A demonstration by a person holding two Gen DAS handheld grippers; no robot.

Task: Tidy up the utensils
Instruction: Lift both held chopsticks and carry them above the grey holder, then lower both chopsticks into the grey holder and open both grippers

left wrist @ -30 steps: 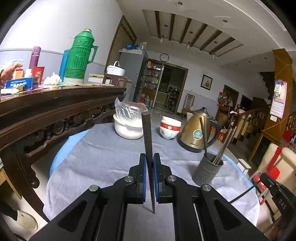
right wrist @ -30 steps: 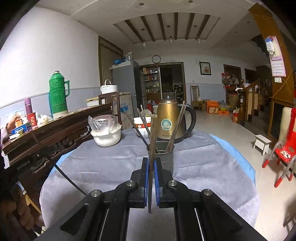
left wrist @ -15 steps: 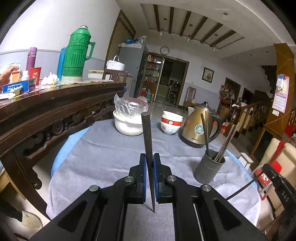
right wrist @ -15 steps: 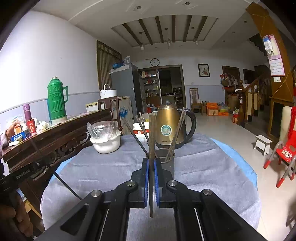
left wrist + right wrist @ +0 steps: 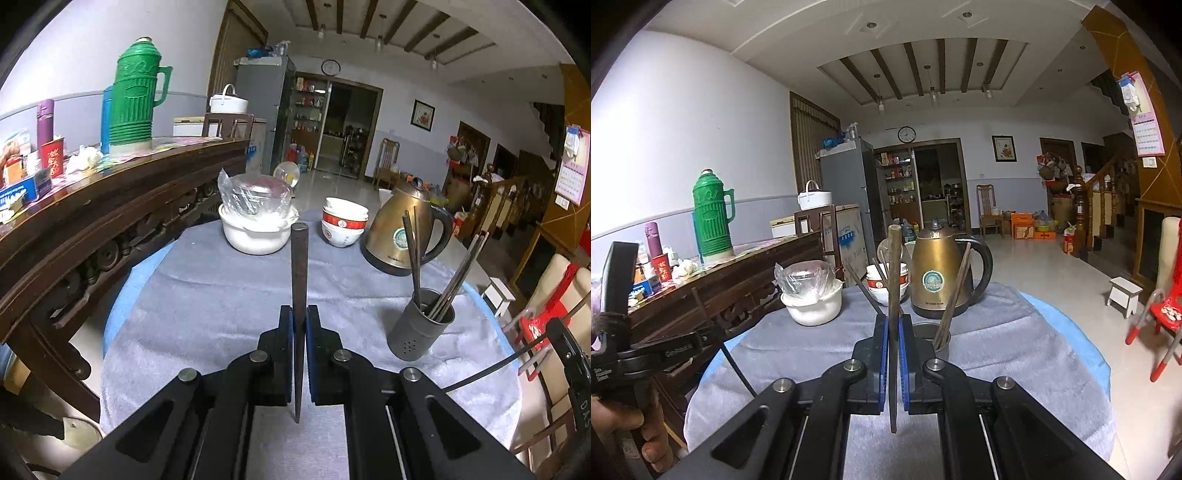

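Left claw (image 5: pixel 299 332) clamping dark chopstick (image 5: pixel 298 266) upright, right claw (image 5: pixel 894 332) pinching brown chopstick (image 5: pixel 894 273)

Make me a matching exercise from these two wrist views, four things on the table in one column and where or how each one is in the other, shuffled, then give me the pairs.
Things:
1. kettle
2. grey holder
3. white pot
4. left claw

States:
A. topped with a clear plastic bag
B. shut on a dark chopstick
C. gold, black handle, behind the holder
D. holds several chopsticks, leaning

Pairs: 1-C, 2-D, 3-A, 4-B
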